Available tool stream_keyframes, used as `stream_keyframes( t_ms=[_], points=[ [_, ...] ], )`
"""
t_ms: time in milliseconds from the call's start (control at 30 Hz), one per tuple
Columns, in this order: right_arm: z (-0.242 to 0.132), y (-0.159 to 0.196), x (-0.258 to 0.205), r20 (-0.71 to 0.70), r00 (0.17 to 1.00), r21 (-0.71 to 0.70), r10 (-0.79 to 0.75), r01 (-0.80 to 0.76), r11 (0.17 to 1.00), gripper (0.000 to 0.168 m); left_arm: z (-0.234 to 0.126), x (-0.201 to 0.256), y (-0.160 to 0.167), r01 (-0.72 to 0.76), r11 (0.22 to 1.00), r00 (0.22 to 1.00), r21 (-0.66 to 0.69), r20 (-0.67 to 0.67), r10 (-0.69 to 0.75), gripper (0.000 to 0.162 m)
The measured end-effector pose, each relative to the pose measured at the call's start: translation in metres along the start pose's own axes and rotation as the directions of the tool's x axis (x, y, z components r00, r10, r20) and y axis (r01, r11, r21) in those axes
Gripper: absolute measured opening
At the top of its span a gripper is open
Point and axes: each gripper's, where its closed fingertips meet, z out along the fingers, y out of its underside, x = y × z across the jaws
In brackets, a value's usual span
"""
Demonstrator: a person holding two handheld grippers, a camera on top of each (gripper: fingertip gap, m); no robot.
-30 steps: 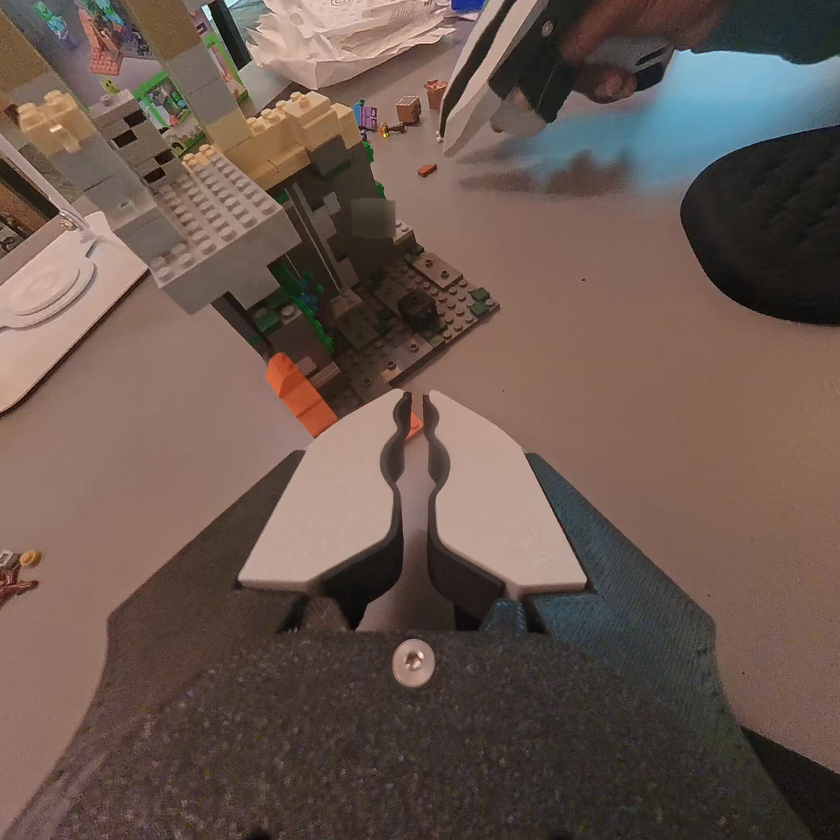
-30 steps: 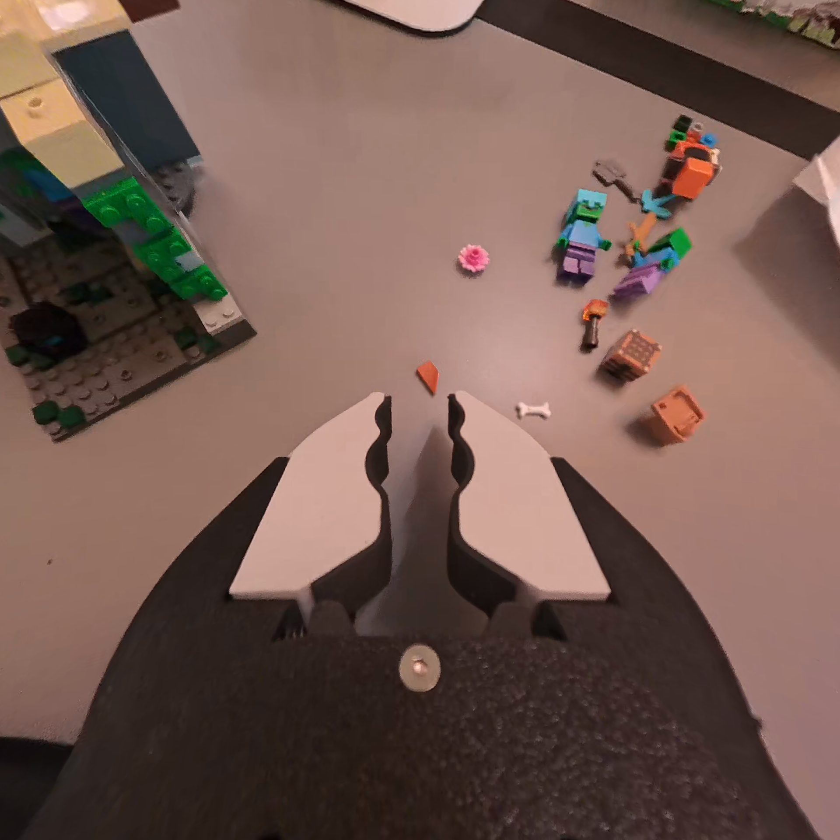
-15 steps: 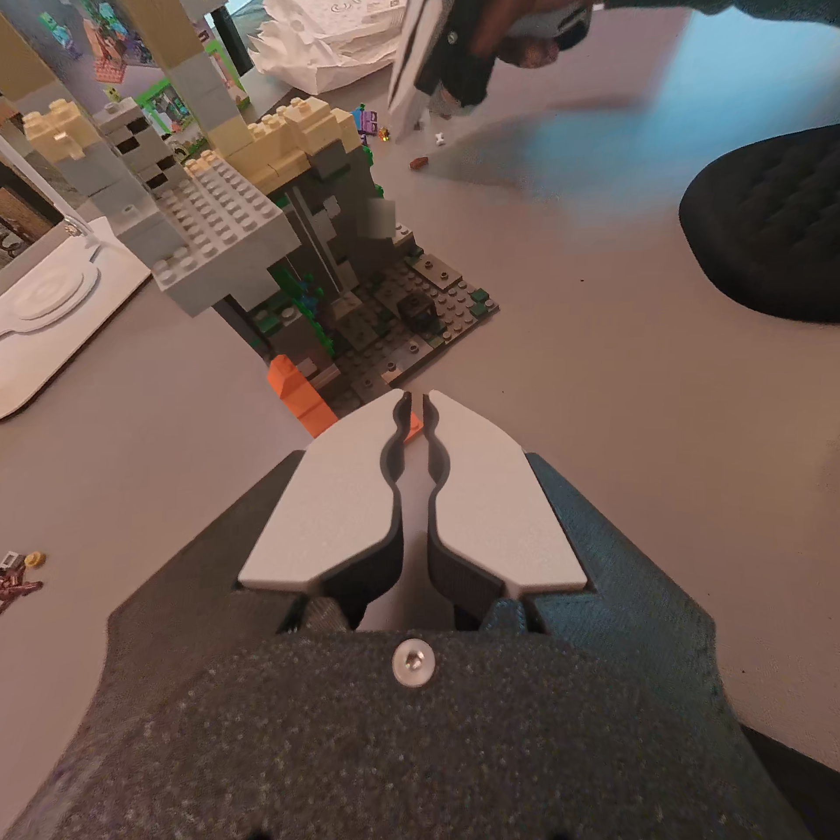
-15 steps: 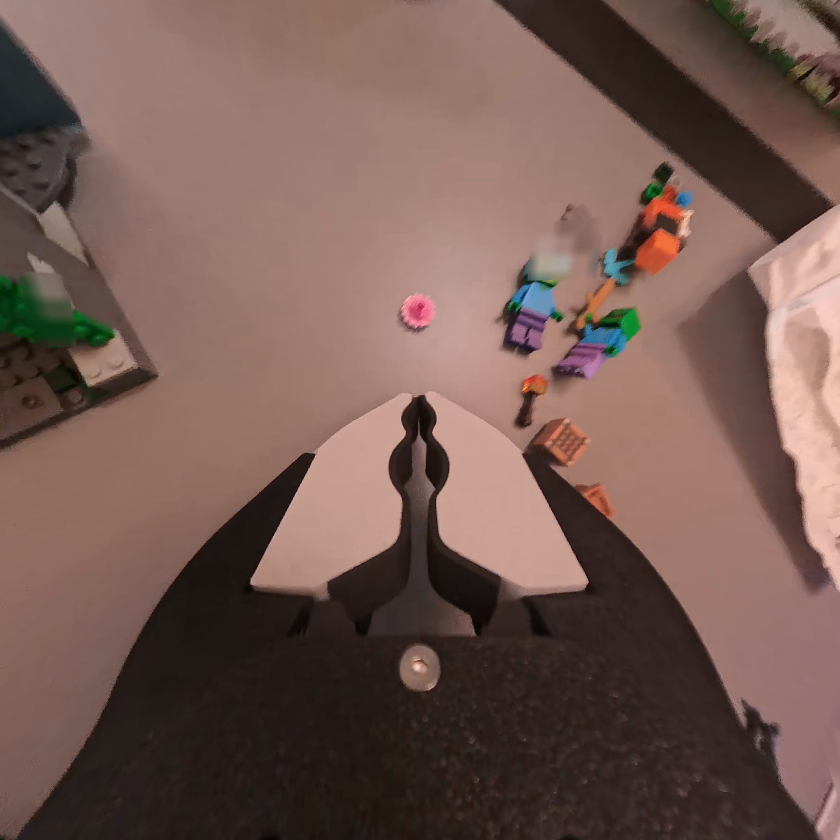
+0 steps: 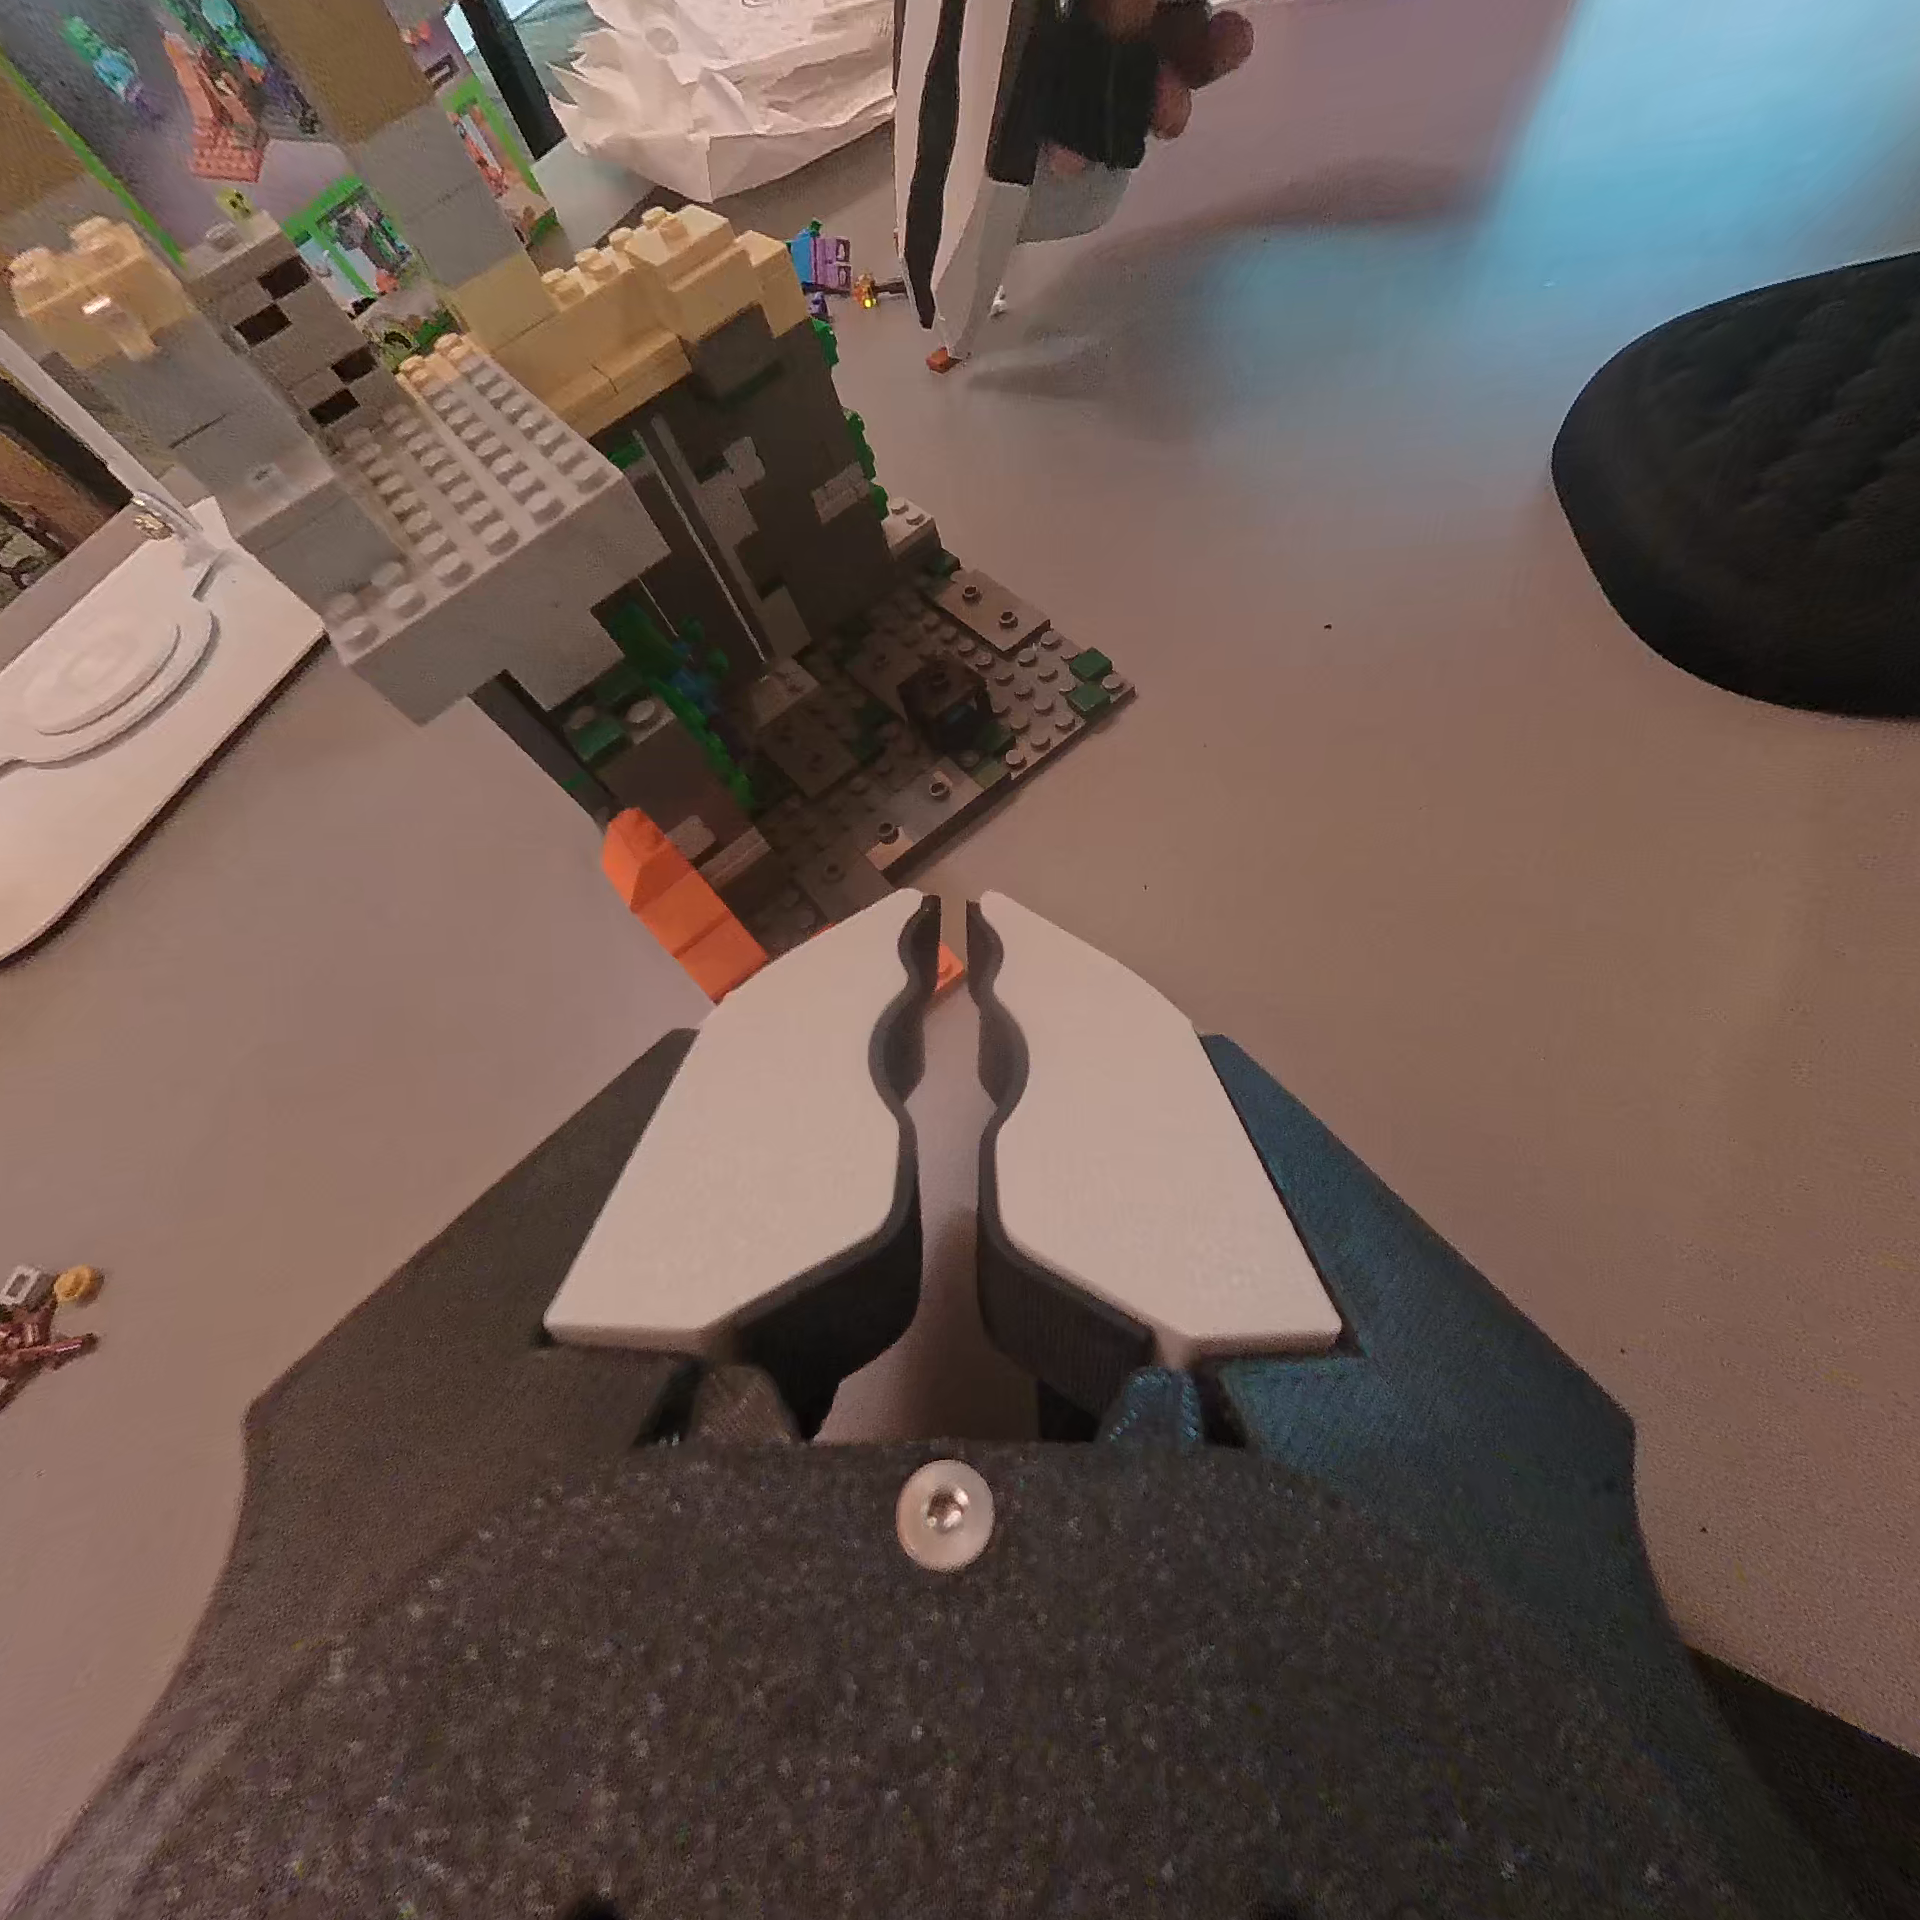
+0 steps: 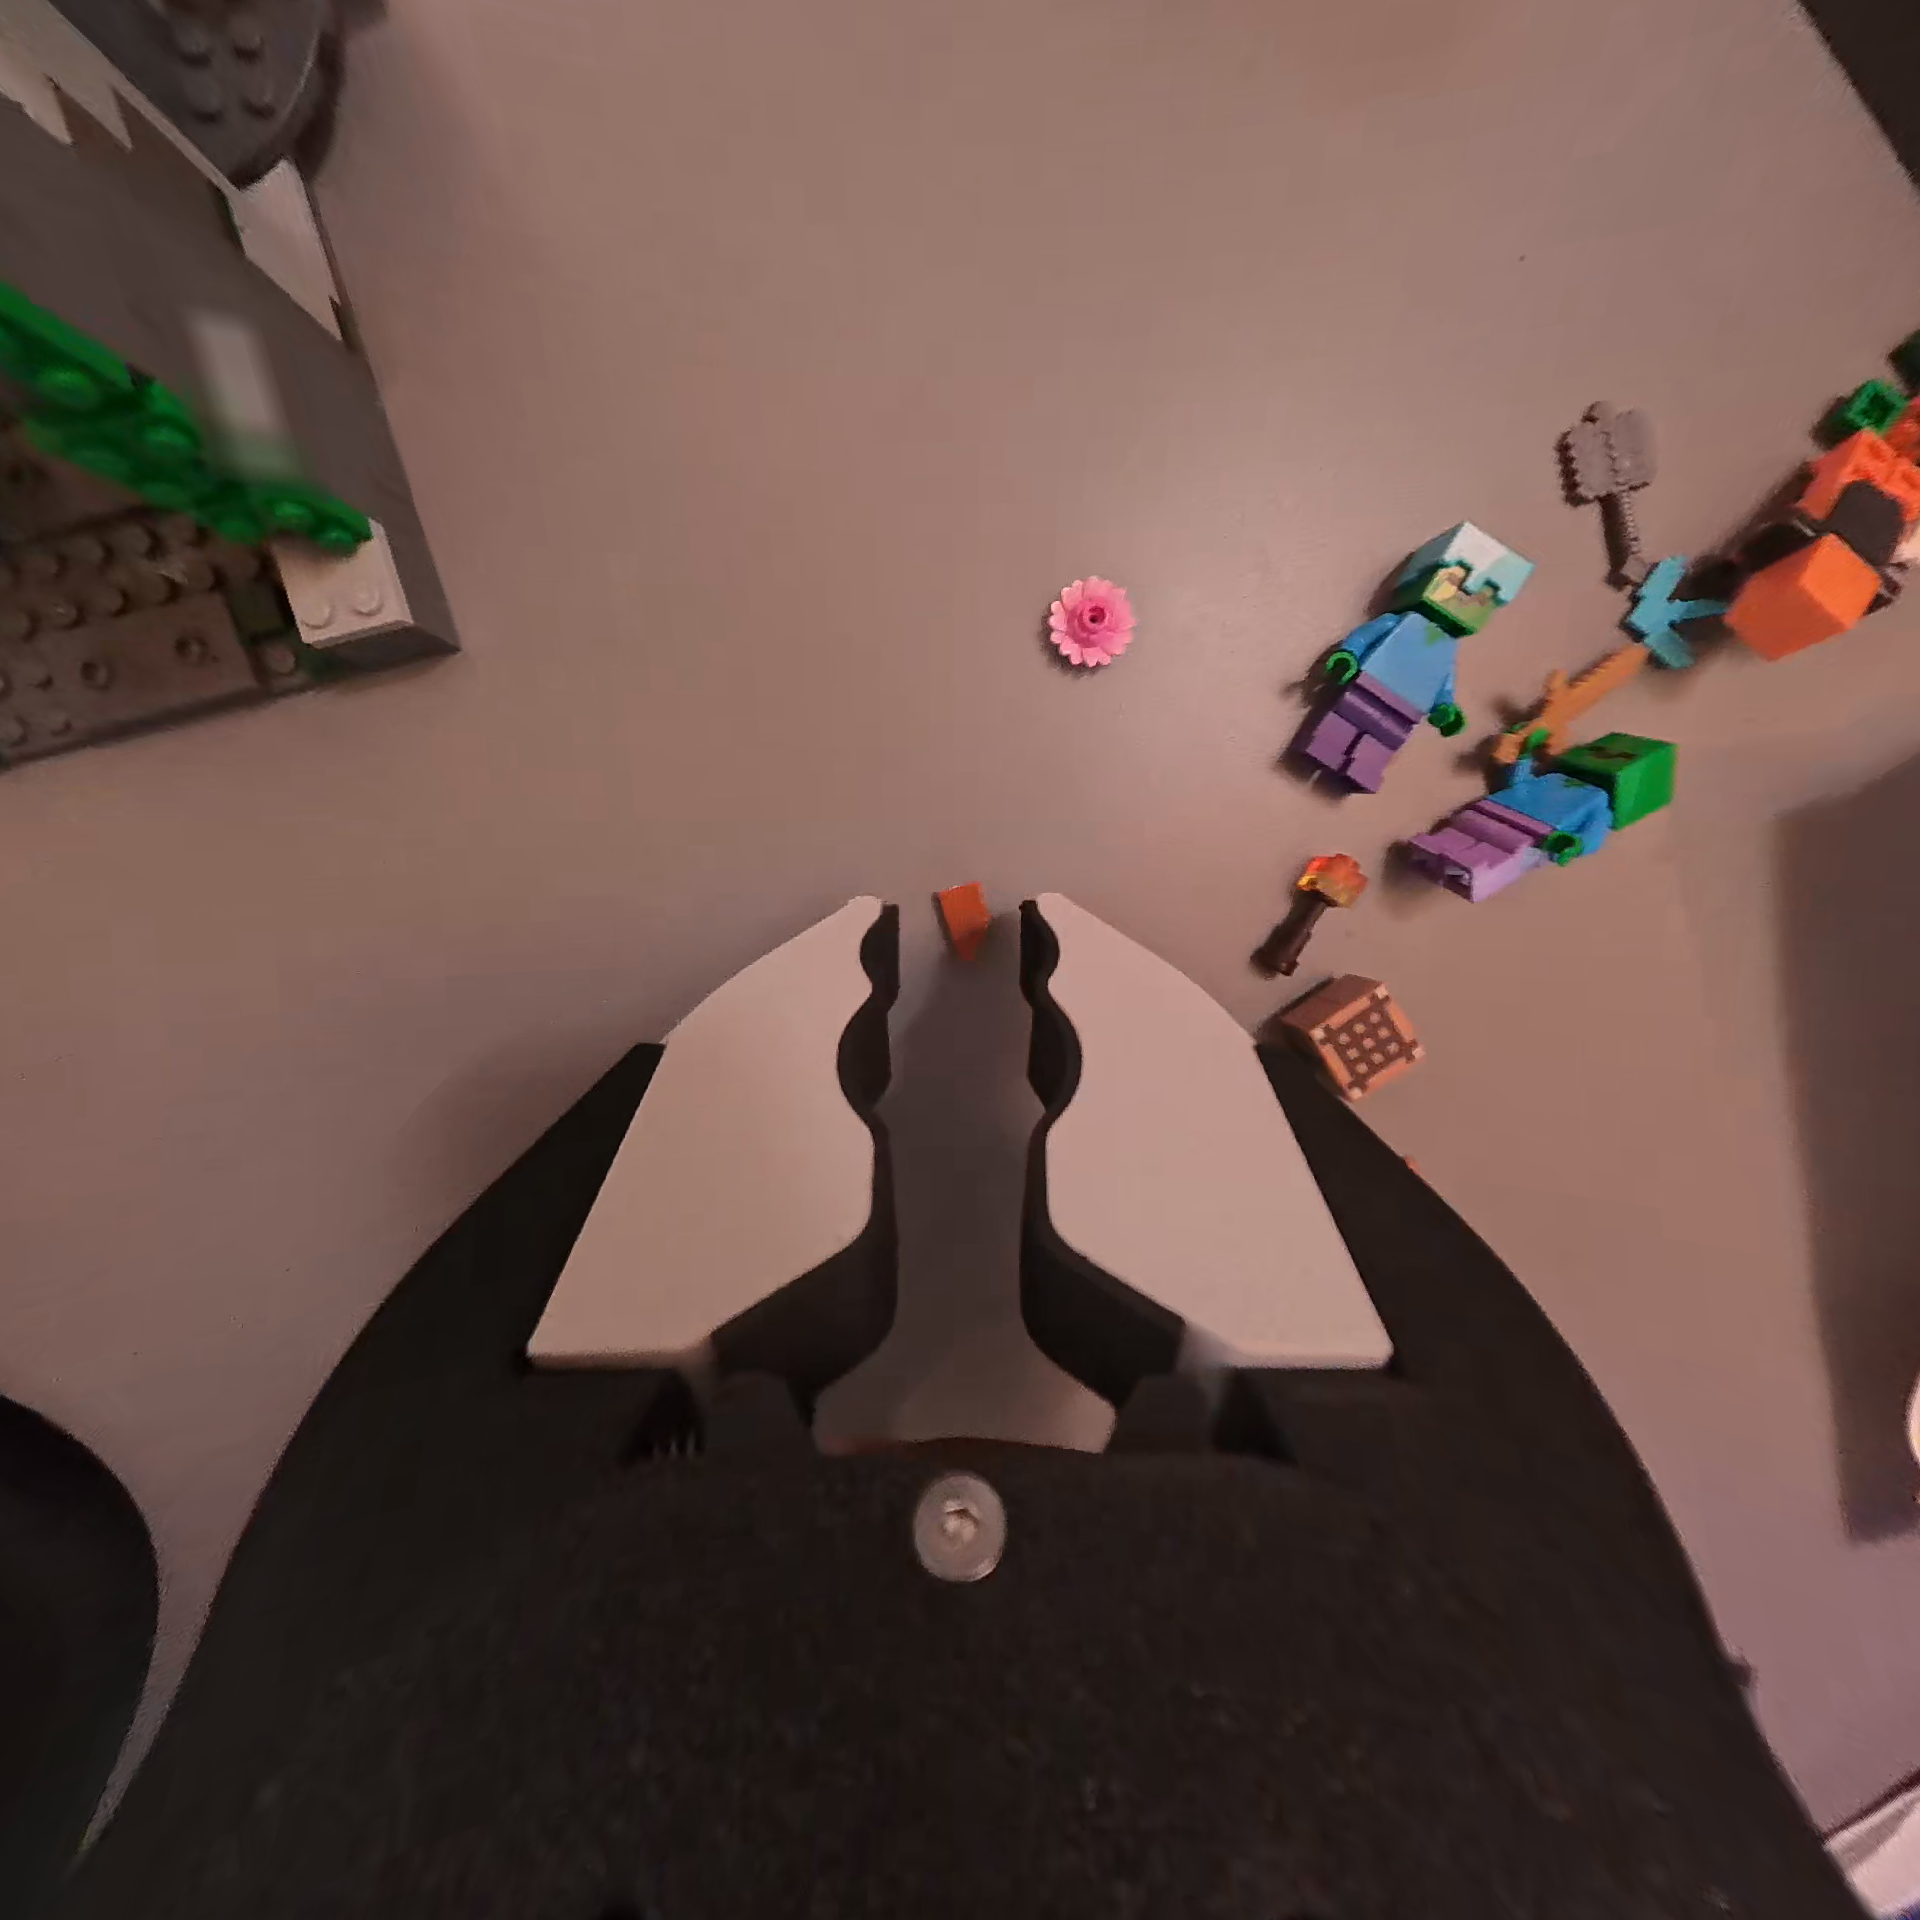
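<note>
My right gripper is open just above the grey table, its fingertips on either side of a small orange slope piece, not touching it. It also shows far off in the left wrist view, pointing down in a person's hand over that piece. My left gripper is closed to a narrow slit with nothing seen between the fingers. It rests low at the front corner of a brick-built cliff model, by the model's orange bricks. The model's corner shows in the right wrist view.
Right of my right gripper lie a pink flower, two toy figures, a torch, a brown crate block and an orange pile. A black cushion, a white board and crumpled paper ring the table. The grippers' ends are close to 25 centimetres from one another. The pink flower sits 5 centimetres or so from the ends of my right fingers.
My right gripper shut half a second ago, then opened again and came down around the small orange piece. My left gripper has not moved.
</note>
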Motion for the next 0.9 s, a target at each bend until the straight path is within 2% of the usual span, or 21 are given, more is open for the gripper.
stream_keyframes(
  t_ms=[400,633,700,900],
  points=[
    [0.006,0.004,-0.003,0.080,0.995,-0.124,-0.054,0.064,0.990,0.008,0.000,-0.001,0.000,0.011,1.000,1.000,0.004,-0.003,-0.011,0.004],
    [-0.002,-0.016,0.034,-0.011,1.000,-0.073,-0.025,0.024,0.997,0.008,0.000,0.000,0.001,0.000,1.000,1.000,-0.003,-0.006,0.000,0.004],
    [-0.005,-0.020,0.049,-0.043,0.999,-0.076,-0.002,-0.001,0.997,0.009,0.001,0.000,0.001,0.002,1.000,1.000,-0.005,-0.007,-0.002,0.004],
    [-0.006,-0.017,0.068,-0.075,0.997,-0.108,0.013,-0.021,0.994,0.029,0.000,0.000,0.001,0.009,1.000,1.000,-0.002,-0.009,-0.009,0.004]
  ],
)
